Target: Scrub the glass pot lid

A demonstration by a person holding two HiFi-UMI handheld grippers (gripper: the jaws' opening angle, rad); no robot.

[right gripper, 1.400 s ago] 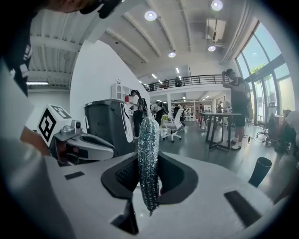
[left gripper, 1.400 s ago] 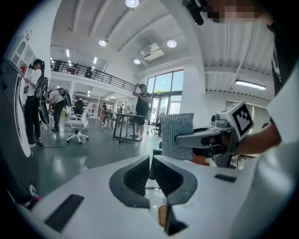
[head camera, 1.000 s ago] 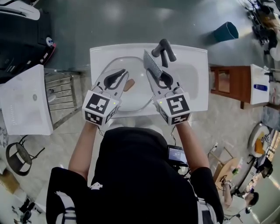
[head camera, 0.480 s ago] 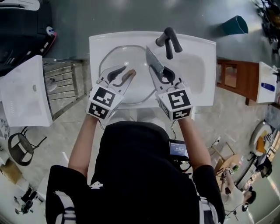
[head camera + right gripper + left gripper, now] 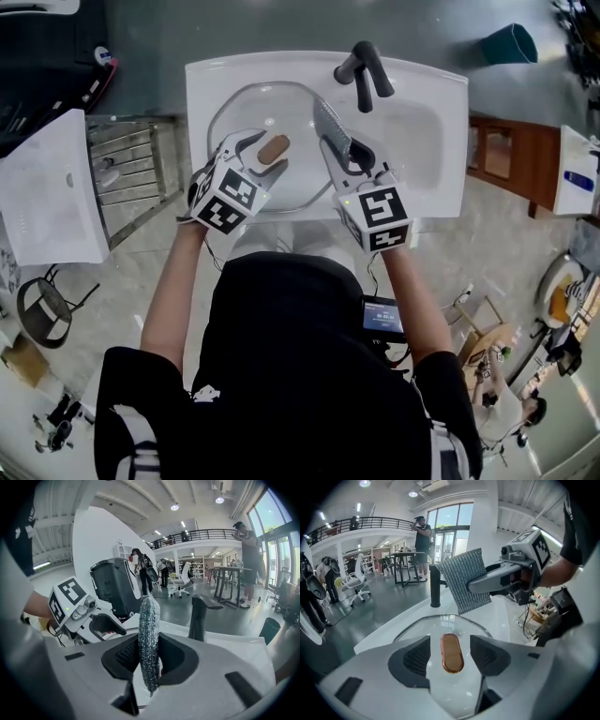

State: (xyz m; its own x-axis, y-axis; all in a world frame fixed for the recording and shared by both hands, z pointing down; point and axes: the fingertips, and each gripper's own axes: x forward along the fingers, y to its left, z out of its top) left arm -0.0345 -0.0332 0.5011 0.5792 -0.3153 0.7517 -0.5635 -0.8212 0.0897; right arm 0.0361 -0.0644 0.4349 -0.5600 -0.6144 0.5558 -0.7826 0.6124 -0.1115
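The glass pot lid (image 5: 274,105) lies in the white sink (image 5: 422,122), its brown oblong handle (image 5: 273,148) facing up. My left gripper (image 5: 258,150) hovers over the lid. Its jaws are opening, and the handle (image 5: 451,652) sits in the gap with neither pad touching it. In the left gripper view the lid (image 5: 440,623) spreads out beyond the left gripper (image 5: 450,644). My right gripper (image 5: 352,155) is shut on a grey mesh scrub pad (image 5: 330,131), held on edge above the lid's right side. The pad (image 5: 149,630) stands upright in the right gripper (image 5: 149,654).
A black faucet (image 5: 361,70) rises at the sink's far edge, just beyond the scrub pad. Left of the sink are a metal rack (image 5: 131,183) and a white slab (image 5: 52,197). A wooden stand (image 5: 502,155) is on the right, a teal bin (image 5: 509,42) further off.
The left gripper's jaws have spread apart and let go of the lid's handle. The right gripper still holds the scrub pad and has barely shifted.
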